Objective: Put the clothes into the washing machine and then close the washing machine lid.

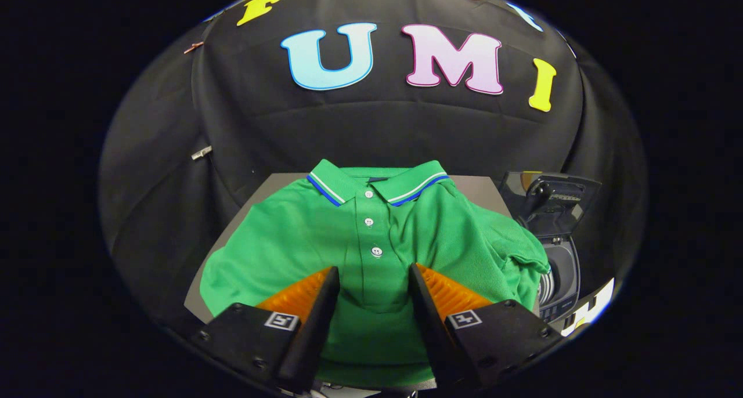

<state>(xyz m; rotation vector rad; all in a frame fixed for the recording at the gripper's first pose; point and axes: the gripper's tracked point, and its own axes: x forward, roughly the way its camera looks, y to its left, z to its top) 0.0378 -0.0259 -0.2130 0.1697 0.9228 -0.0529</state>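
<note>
Over the green polo shirt (pixel 371 241), the hand-held gripper (pixel 374 276), fingers spread wide apart, nothing clasped between them.

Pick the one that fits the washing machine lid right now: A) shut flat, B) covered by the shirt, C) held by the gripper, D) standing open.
D: the lid stands raised over the washing machine, whose drum opening shows beside the green shirt, while the gripper is open above the shirt's front.
</note>
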